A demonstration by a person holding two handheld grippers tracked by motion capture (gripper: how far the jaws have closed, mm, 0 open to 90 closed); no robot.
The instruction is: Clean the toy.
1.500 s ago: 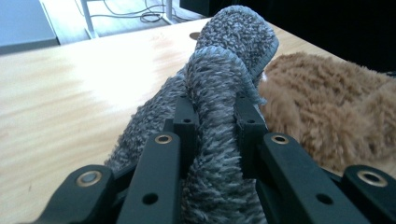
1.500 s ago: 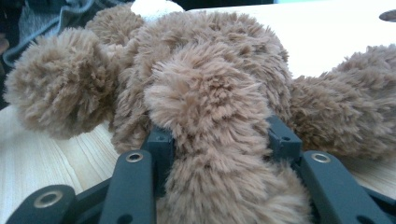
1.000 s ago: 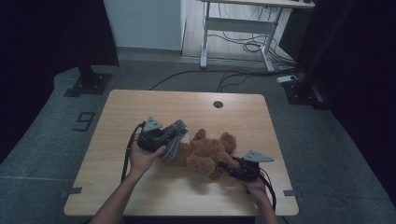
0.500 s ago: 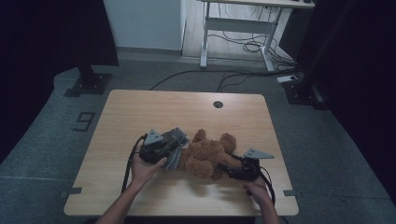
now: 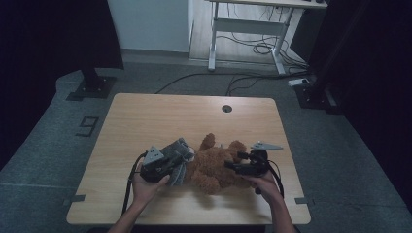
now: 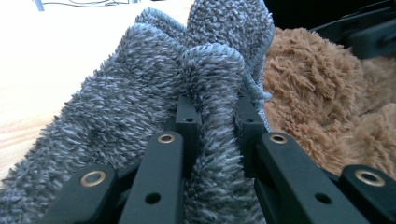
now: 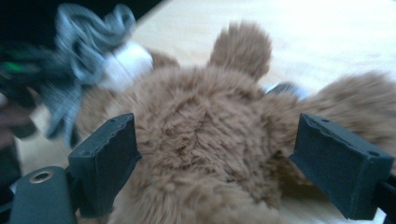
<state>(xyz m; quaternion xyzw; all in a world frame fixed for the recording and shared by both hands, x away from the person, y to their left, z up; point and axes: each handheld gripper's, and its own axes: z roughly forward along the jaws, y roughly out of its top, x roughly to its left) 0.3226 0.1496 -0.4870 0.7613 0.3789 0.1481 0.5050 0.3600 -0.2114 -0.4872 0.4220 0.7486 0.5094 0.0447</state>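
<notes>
Beside the teddy bear [image 5: 214, 167], left gripper [image 6: 217, 123] jaws pinch grey cloth [image 6: 140, 102].

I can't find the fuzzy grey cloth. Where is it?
The grey cloth is pinched in the left gripper, left of the brown teddy bear, near the table's front edge.

1. High view: dim overall. Surroundings at both sides fall to near black; the floor and the pale wall at the top are brighter. The worktop [image 5: 160, 116] is evenly lit, with a soft shadow beneath the teddy bear [image 5: 214, 167].
2. Left gripper view: the worktop at upper left is overexposed to near white. The grey towel [image 6: 140, 93] fibres are sharp; the top right corner is dark.
3. Right gripper view: soft and blurred throughout, the towel smeared at left. The worktop glares white at top right.
</notes>
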